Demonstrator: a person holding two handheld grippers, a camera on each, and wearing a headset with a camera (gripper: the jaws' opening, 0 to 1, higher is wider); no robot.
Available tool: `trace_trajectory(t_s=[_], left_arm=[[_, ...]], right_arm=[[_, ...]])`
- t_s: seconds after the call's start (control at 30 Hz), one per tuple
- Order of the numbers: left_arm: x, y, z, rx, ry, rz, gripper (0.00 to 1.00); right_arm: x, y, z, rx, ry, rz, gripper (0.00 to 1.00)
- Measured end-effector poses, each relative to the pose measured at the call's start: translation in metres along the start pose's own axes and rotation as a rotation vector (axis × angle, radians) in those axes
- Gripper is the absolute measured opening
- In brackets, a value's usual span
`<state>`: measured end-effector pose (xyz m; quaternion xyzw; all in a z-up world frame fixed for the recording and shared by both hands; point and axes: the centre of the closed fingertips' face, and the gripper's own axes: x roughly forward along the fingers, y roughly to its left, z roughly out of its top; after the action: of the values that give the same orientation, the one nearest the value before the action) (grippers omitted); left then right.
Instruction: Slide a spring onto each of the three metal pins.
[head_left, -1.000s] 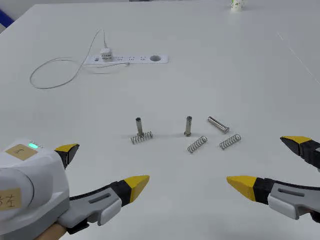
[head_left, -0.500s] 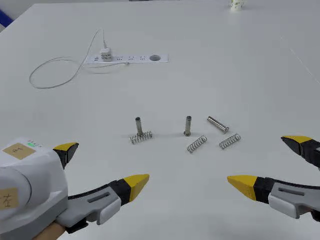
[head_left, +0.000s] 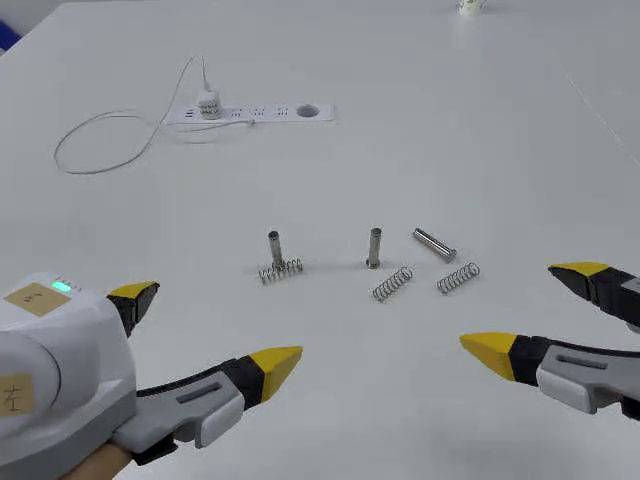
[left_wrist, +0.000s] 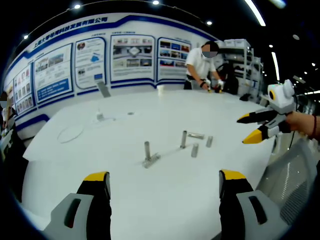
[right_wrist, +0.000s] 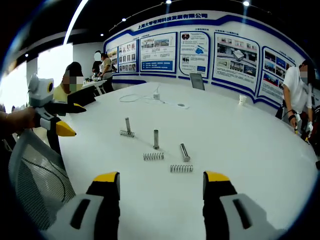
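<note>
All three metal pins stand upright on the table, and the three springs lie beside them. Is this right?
Not quite. The left pin and the middle pin stand upright, but the right pin lies on its side, as the head view shows. The three springs do lie beside them.

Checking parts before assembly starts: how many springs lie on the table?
3: left spring at the foot of the left pin, middle spring before the middle pin, right spring before the fallen pin; none seems hidden.
</note>
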<state>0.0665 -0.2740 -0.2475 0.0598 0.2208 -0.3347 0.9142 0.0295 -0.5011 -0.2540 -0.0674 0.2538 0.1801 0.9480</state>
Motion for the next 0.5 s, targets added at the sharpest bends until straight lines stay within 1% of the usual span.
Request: trace_trajectory(t_s=[0.13, 0.5], left_arm=[[0.001, 0.0, 0.0, 0.0, 0.0, -0.002, 0.91], [0.003, -0.001, -0.001, 0.004, -0.003, -0.007, 0.91]], right_arm=[[0.006, -0.005, 0.004, -0.006, 0.001, 0.001, 0.63], [0.023, -0.019, 0.008, -0.02, 0.036, 0.007, 0.54]])
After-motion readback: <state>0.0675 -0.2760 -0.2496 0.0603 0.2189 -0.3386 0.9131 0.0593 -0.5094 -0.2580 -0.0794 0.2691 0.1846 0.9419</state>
